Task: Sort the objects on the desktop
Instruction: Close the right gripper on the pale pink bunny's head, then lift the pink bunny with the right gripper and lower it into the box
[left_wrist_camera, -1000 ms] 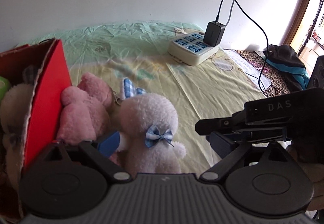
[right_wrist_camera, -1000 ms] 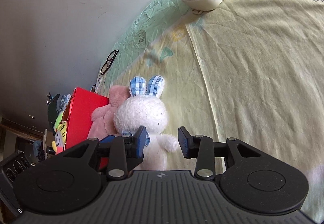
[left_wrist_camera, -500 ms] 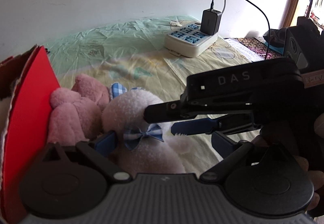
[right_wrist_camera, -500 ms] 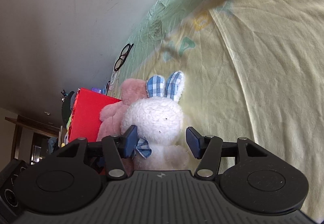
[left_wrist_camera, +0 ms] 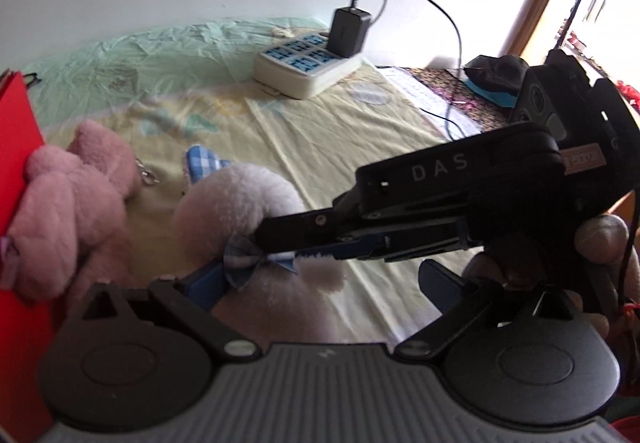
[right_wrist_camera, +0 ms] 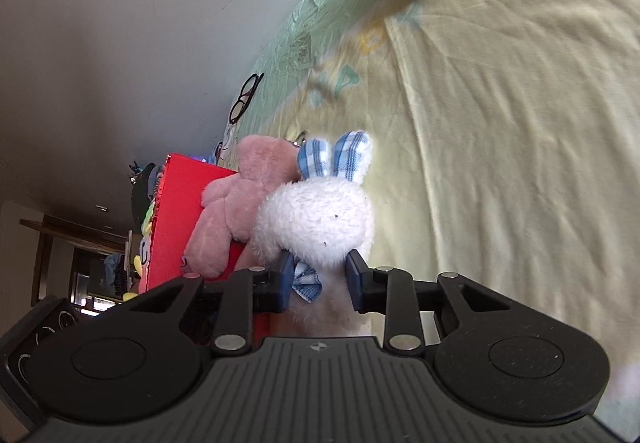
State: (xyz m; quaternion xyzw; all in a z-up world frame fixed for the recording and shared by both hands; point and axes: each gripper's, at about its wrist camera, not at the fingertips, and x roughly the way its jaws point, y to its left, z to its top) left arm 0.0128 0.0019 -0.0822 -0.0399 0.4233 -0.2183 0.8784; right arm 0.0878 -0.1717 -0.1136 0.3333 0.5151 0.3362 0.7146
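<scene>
A white plush bunny [right_wrist_camera: 316, 215] with blue checked ears and a bow lies on the yellow sheet, leaning on a pink plush toy [right_wrist_camera: 240, 203]. Both rest against a red box [right_wrist_camera: 180, 211]. My right gripper [right_wrist_camera: 320, 281] is closing, its blue pads pressing both sides of the bunny's neck at the bow. In the left wrist view the right gripper [left_wrist_camera: 264, 243] reaches in from the right and pinches the bunny [left_wrist_camera: 236, 203] there. My left gripper [left_wrist_camera: 324, 279] stands wide open just in front of the bunny's body, gripping nothing. The pink plush [left_wrist_camera: 72, 203] sits beside the red box [left_wrist_camera: 16, 147].
A white power strip [left_wrist_camera: 308, 67] with a black charger [left_wrist_camera: 350, 33] and cable sits at the back by the wall. Black glasses [right_wrist_camera: 244, 99] lie on the green sheet beyond the box. A dark bag [left_wrist_camera: 496, 75] lies at the far right. A hand holds the right gripper.
The right gripper has come in from the right, opened wide around the bunny's neck, then closed on it. The left gripper shifted slightly, staying open.
</scene>
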